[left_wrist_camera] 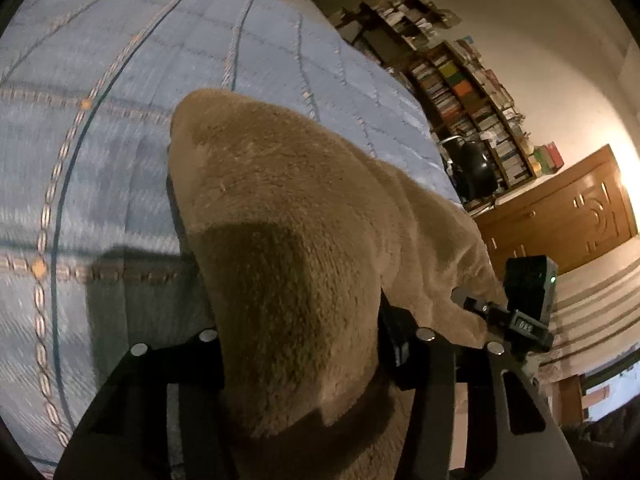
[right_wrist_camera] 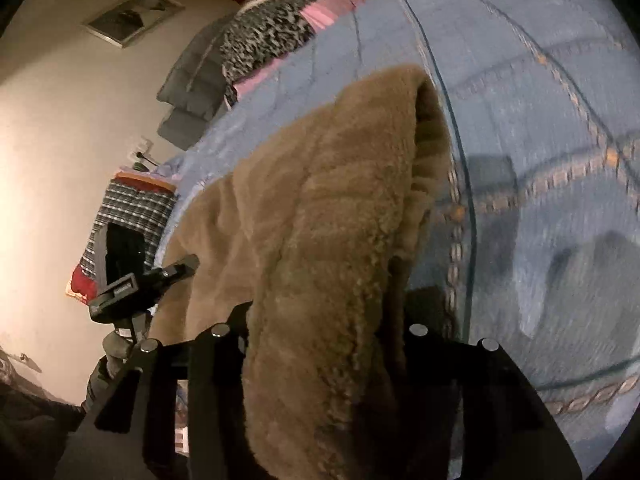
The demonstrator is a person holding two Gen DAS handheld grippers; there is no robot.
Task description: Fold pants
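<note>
The pants (left_wrist_camera: 280, 208) are brown and fleecy, and hang over the blue bedspread (left_wrist_camera: 100, 140). My left gripper (left_wrist_camera: 300, 360) is shut on a fold of the pants, which drape over it and hide the fingertips. In the right wrist view the same pants (right_wrist_camera: 320, 220) are bunched in my right gripper (right_wrist_camera: 324, 344), which is shut on them and holds them above the bedspread (right_wrist_camera: 540, 160). The other gripper's body shows at the right of the left wrist view (left_wrist_camera: 524, 312) and at the left of the right wrist view (right_wrist_camera: 132, 284).
A bookshelf (left_wrist_camera: 464, 92) and a wooden cabinet (left_wrist_camera: 560, 216) stand beyond the bed's edge. Pillows and folded clothes (right_wrist_camera: 248, 40) lie at the bed's far end. A checked cloth (right_wrist_camera: 128, 208) hangs beside the bed.
</note>
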